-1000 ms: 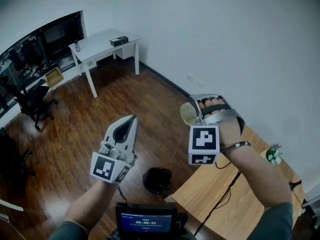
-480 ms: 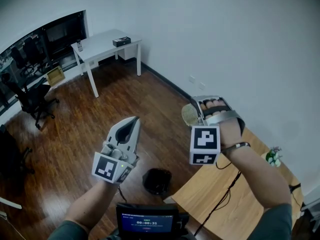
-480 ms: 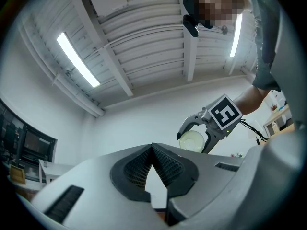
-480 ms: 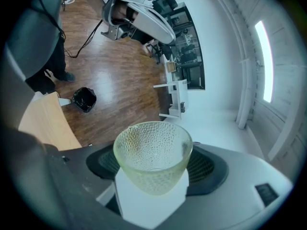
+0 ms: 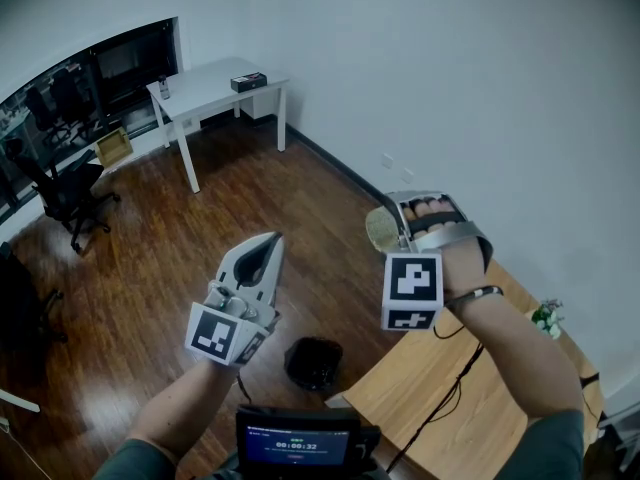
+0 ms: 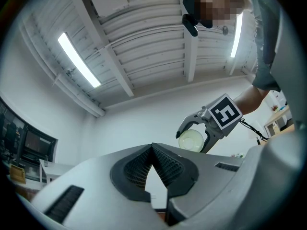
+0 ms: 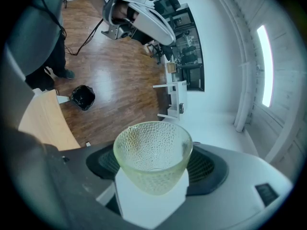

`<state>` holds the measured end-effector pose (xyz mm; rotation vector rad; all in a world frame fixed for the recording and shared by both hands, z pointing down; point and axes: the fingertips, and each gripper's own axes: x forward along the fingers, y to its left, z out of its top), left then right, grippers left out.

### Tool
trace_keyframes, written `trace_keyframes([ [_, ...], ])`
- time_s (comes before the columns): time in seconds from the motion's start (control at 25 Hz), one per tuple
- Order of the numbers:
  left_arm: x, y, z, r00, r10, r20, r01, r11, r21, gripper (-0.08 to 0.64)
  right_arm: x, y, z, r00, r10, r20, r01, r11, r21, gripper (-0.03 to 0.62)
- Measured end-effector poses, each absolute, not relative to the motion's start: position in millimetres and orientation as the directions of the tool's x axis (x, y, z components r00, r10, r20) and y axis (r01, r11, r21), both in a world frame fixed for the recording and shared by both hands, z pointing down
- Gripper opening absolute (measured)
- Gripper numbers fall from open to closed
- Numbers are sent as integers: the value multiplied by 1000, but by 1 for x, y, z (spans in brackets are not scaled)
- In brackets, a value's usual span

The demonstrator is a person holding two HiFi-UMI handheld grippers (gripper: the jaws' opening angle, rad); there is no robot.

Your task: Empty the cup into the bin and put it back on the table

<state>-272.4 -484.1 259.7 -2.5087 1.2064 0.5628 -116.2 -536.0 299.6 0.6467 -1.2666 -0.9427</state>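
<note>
Right gripper [image 5: 392, 218]: the jaws stand wide and are clamped on a dimpled clear glass cup [image 7: 152, 152]. The pads press on its lower body from either side. In the right gripper view the cup's rim faces away from the camera, out past the jaw tips. The cup is held in the air, off the table, level with the person's raised right hand [image 5: 445, 243].

Left gripper [image 5: 266, 246]: the jaws are together, their ribbed pads meeting with nothing between them. It is raised to the left of the right gripper and well apart from it.

Surroundings: a black bin [image 5: 314, 360] stands on the dark wooden floor [image 5: 150, 268], below and between the two grippers and just beside the corner of a light wooden table [image 5: 430, 393]. A cable [image 5: 440, 398] runs across the tabletop, and a small green object [image 5: 546, 314], too small to identify, sits at the table's far edge. A white desk [image 5: 215, 83] stands against the far wall, with an office chair [image 5: 65, 193] to its left.
</note>
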Motion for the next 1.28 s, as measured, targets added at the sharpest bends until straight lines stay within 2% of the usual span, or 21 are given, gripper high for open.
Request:
trace_keyframes([
  [1.28,-278,-477,259,562,-671,-484,-791,-607,-77,-11,-126,-532,283,53,-897,438,401,421,813,396],
])
